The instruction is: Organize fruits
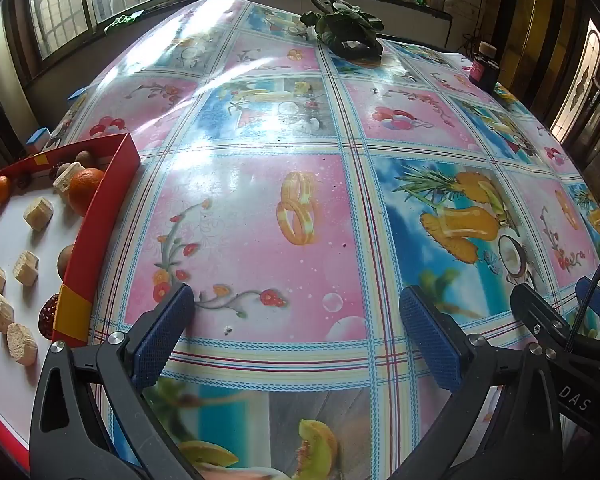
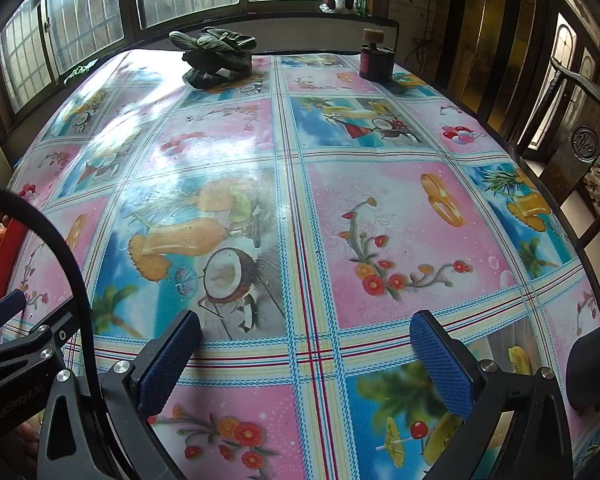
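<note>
Both grippers were held above a table (image 1: 300, 208) covered with a glossy patterned cloth of pink and blue squares, and both pointed steeply down toward it. The left gripper (image 1: 296, 304) had its jaws spread to full width, with only bare cloth visible between the blue pads; it held nothing. The right gripper (image 2: 306, 330) stood in the same condition: jaws fully apart, nothing gripped, cloth alone between its fingers. The two tools sat side by side, each showing at the edge of the other's view. The fruit lay in a shallow red tray (image 1: 100, 216) with a white floor, positioned at the left edge of the table, just beside the left gripper. Inside it, an orange (image 1: 85, 190) rested against the right-hand wall, a smaller orange fruit (image 1: 2, 189) sat at the far left, and brown round fruits (image 1: 83, 158) lay toward the far end. Several pale tan chunks (image 1: 38, 213) were scattered across the white floor. At the far side of the table lay a bundle of dark leafy greens (image 2: 216, 58), and a dark jar (image 2: 376, 58) stood to its right.
</note>
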A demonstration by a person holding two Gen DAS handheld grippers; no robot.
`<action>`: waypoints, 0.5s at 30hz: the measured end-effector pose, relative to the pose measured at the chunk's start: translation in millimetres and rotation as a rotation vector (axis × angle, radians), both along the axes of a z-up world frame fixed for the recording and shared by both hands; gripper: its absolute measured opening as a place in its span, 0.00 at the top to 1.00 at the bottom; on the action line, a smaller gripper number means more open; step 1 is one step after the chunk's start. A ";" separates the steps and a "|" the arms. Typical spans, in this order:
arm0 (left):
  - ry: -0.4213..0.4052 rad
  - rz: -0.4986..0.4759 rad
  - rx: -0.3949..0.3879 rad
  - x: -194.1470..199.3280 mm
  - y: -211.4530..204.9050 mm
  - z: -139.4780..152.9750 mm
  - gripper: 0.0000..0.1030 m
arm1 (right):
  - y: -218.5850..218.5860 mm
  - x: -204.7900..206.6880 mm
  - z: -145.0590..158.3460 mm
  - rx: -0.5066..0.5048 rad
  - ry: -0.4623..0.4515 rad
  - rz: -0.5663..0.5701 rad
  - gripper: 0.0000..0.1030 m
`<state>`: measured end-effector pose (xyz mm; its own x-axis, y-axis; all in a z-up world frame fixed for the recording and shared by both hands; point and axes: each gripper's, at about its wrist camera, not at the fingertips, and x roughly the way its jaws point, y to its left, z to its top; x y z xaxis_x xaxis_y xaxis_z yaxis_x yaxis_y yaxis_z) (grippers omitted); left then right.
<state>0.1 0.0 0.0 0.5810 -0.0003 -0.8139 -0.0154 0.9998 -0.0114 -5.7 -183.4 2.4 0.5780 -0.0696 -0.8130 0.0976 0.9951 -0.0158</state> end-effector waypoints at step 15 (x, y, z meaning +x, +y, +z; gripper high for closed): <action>-0.002 0.000 0.001 -0.1 0.0 0.0 0.00 | -0.1 -0.1 0.0 0.000 -0.002 0.000 0.00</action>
<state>0.0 0.0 0.0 0.5828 0.0003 -0.8126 -0.0153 0.9998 -0.0106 -5.7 -183.5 2.4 0.5799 -0.0694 -0.8118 0.0977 0.9951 -0.0152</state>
